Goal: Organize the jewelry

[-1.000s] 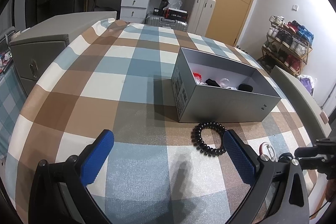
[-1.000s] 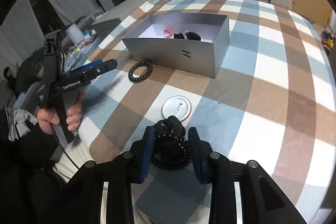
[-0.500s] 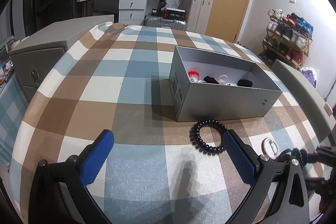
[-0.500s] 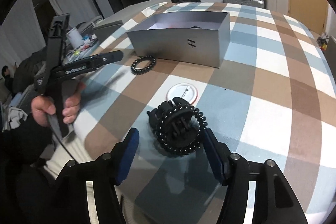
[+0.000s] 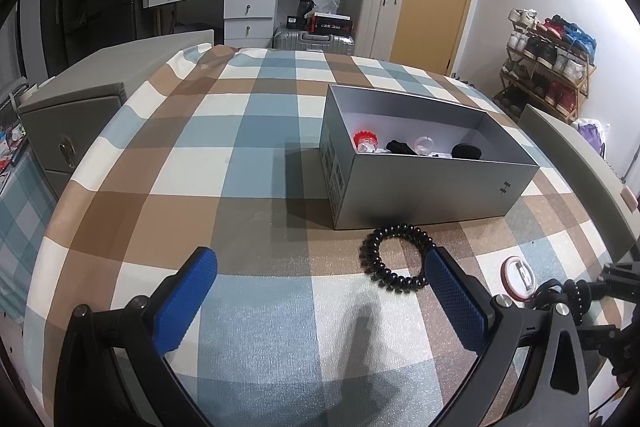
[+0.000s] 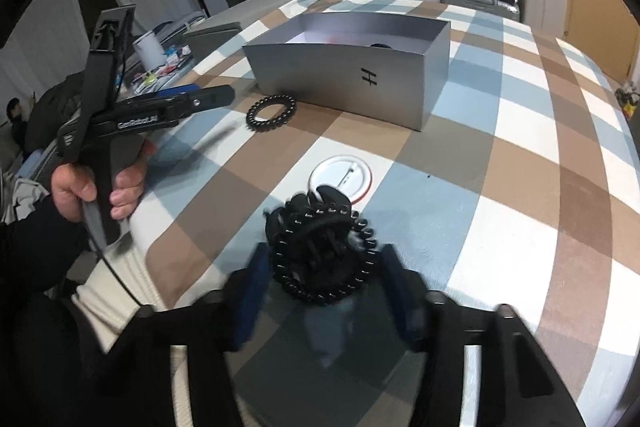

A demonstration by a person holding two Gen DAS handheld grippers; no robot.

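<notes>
A black hair claw with a black coil tie wrapped around it (image 6: 324,251) lies on the checked tablecloth between the fingers of my right gripper (image 6: 325,261). Its jaws are closing, and a narrow gap still shows on the right side. A second black coil tie (image 5: 394,257) lies in front of the open grey box (image 5: 432,187), just ahead of the right pad of my left gripper (image 5: 320,259), which stands wide open over the cloth with nothing in it. The box holds a red-and-clear piece, black pieces and a clear ring.
A round white badge with a red rim (image 6: 344,179) lies just beyond the claw. A person's hand (image 6: 100,183) holds the left gripper (image 6: 192,103) at the table's left edge. Beyond the table stand a dresser, suitcases and a shoe rack.
My right gripper was shut on the claw and coil tie, then opened wide and let them rest on the cloth; now its fingers have come in again. The left gripper has stayed put.
</notes>
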